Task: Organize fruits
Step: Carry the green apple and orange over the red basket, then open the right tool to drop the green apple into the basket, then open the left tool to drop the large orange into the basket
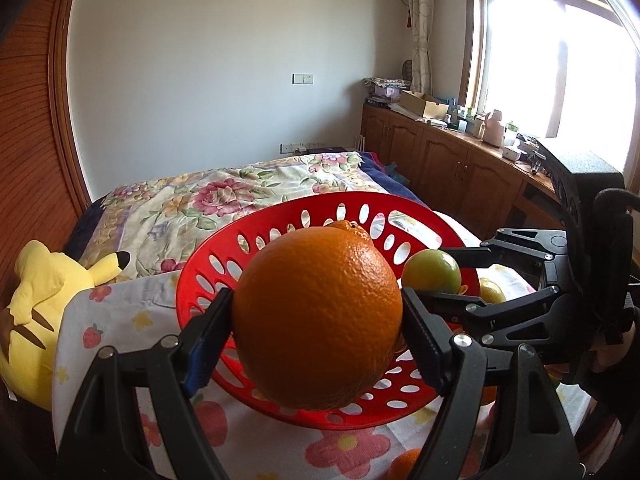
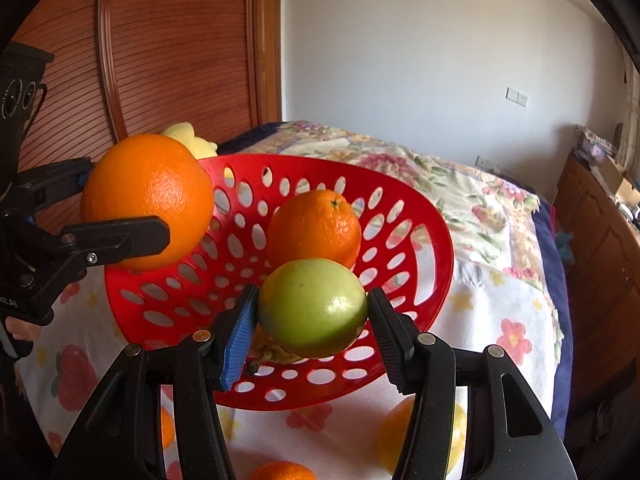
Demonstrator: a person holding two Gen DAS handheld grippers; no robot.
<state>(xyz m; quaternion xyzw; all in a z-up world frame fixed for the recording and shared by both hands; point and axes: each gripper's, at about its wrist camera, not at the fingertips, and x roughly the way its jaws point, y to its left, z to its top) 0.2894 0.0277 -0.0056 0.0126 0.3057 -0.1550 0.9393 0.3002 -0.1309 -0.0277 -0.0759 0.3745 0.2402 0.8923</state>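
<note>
- Left claw [image 1: 318, 320]: black two-finger tool, clenched on a large round orange with pebbled skin [image 1: 318, 312]; pads press both flanks of the fruit. Seen from the right wrist view, this orange [image 2: 148, 200] hangs over the near left rim of the basket.
- Right claw [image 2: 312, 320]: black two-finger tool with a blue pad on one finger, clenched on a smooth round green fruit [image 2: 313, 306]; held above the basket's near side. In the left wrist view the green fruit [image 1: 432, 272] shows at the right, between the other tool's fingers.
- Red plastic basket, shallow and round, pierced with oval holes [image 2: 432, 240]: rests on the cloth-covered bed, tilted so its far rim stands higher.
- Smaller orange with a green stem scar [image 2: 314, 228]: lies inside the basket, toward the back, just behind the green fruit.
- Yellowish fruit [image 1: 491, 290]: partly hidden beyond the right tool; kind cannot be told.
- Loose orange fruits [image 2: 282, 470]: on the cloth in front of the basket, partly hidden by the claws.
- White cloth printed with strawberries and flowers [image 2: 480, 320]: spread under the basket.
- Flowered bedspread [image 1: 208, 196]: behind the basket.
- Yellow plush toy [image 1: 44, 304]: at the bed's left edge.
</note>
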